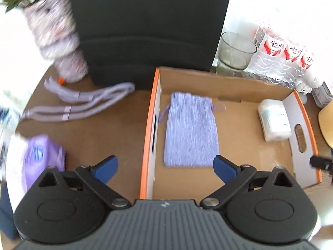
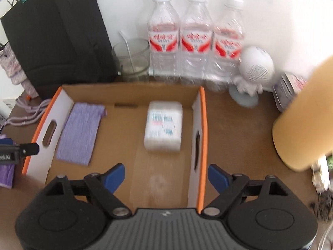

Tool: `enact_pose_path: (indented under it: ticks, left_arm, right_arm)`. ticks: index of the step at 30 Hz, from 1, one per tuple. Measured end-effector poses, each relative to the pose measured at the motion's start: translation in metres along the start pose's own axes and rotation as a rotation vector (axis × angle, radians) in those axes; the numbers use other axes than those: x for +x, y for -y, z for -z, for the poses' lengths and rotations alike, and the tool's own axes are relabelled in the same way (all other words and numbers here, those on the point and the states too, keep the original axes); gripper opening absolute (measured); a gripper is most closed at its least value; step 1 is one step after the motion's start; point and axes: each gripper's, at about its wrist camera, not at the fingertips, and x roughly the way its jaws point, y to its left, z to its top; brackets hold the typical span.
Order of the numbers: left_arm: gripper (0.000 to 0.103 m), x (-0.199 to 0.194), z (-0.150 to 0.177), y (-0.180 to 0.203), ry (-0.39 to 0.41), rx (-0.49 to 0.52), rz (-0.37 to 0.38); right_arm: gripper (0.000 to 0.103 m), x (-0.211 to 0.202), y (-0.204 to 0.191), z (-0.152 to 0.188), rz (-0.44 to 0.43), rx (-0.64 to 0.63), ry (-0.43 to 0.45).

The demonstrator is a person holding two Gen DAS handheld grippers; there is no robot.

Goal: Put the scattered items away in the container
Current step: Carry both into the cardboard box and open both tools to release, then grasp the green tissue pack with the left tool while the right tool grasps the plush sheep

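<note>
1. While both claws hang over the brown bench (image 1: pixel 93 133), the cardboard box (image 1: pixel 229 83) already holds a lilac pouch (image 1: pixel 190 131) at its 9 o'clock side and a white wrapped pack (image 2: pixel 163 123) toward 3 o'clock.
2. Left claw (image 1: pixel 165 166): fingers spread wide, nothing between them, above the box's orange-edged wall.
3. Right claw (image 2: pixel 166 177): fingers also apart and empty, straddling the opposite wall.
4. Outside the box, a lilac cord (image 1: pixel 83 104) lies at 10 o'clock and a purple packet (image 1: pixel 41 160) at 8 o'clock.
5. Three water bottles (image 2: pixel 195 37) and a glass (image 2: pixel 132 58) stand behind the box at 12 o'clock.
</note>
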Motion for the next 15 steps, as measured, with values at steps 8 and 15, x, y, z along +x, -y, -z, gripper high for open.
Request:
enact_pose_path:
  ticks: [8,15]
  left_arm:
    - [0.103,-0.080,0.120,0.003,0.615,0.059,0.022]
    - [0.103,-0.088,0.212,-0.008,0.832,0.036,0.101]
  right_arm:
    - [0.094,-0.066,-0.032,0.100,-0.041,-0.042,0.439]
    - [0.103,-0.081,-0.056,0.207,0.000,-0.138,0.772]
